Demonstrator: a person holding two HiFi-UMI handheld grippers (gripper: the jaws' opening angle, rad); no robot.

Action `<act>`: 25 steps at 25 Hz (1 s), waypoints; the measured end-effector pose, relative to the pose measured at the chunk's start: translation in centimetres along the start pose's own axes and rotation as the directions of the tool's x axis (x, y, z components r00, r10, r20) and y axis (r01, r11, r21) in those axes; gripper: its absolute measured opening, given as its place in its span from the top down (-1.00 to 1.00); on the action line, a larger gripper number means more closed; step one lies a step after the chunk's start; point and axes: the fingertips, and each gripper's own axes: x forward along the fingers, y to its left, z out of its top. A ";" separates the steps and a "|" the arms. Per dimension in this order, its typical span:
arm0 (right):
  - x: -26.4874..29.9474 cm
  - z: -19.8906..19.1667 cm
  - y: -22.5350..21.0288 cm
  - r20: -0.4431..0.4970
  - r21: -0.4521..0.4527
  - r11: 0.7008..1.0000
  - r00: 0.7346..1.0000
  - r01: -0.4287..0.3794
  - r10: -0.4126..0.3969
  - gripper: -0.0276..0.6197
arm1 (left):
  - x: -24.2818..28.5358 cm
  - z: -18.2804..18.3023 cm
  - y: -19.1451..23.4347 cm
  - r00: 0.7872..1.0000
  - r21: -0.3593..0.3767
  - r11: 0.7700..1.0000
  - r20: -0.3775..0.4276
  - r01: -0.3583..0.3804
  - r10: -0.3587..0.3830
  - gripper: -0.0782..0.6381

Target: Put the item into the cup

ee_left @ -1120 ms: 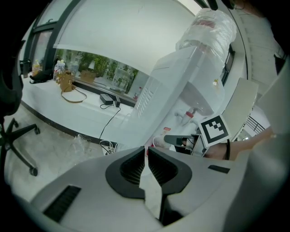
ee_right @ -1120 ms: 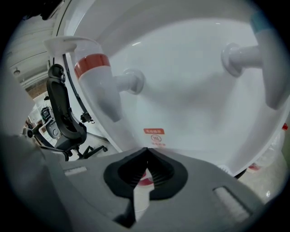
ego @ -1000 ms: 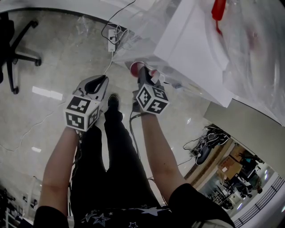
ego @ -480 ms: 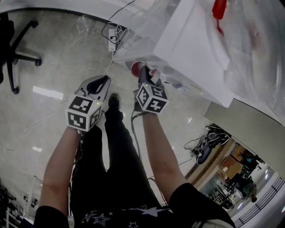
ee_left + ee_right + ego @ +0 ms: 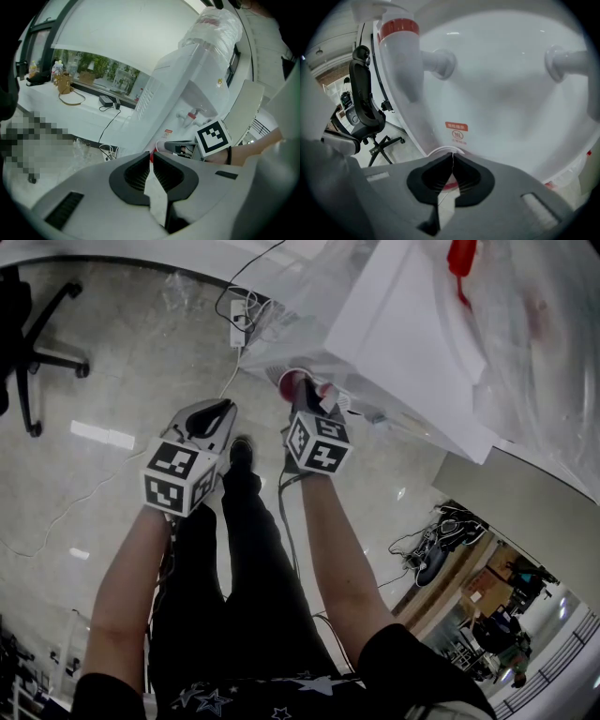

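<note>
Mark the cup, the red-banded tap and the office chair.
cup (image 5: 286, 382), head view, red inside.
red-banded tap (image 5: 398, 29), right gripper view, red band.
office chair (image 5: 365, 112), right gripper view, backrest.

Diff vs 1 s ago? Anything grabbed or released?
Only small shifts. The right tool, carrying the cup, edged slightly forward toward the water dispenser. The left tool drifted a touch toward the right one. Nothing was taken hold of or let go: the right tool stays shut on the cup's rim, and the left stays shut with nothing visible between its jaws.

surface: floor (image 5: 122, 362) | on it: power strip (image 5: 236, 331), office chair (image 5: 19, 329)
</note>
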 end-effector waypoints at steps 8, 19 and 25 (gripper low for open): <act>0.0 -0.2 0.1 -0.020 0.000 1.000 1.000 -0.012 0.012 0.67 | -0.1 0.1 -0.3 1.000 0.009 1.000 -0.003 0.001 -0.001 0.70; -1.6 0.5 0.5 0.007 0.014 1.000 1.000 -0.011 0.010 0.67 | -1.1 0.5 -1.2 1.000 0.034 0.999 0.000 0.013 -0.013 0.70; -3.1 1.1 1.7 0.041 0.011 1.000 0.999 -0.013 0.012 0.67 | -2.5 1.2 -1.4 1.000 0.054 0.998 0.009 0.022 -0.022 0.70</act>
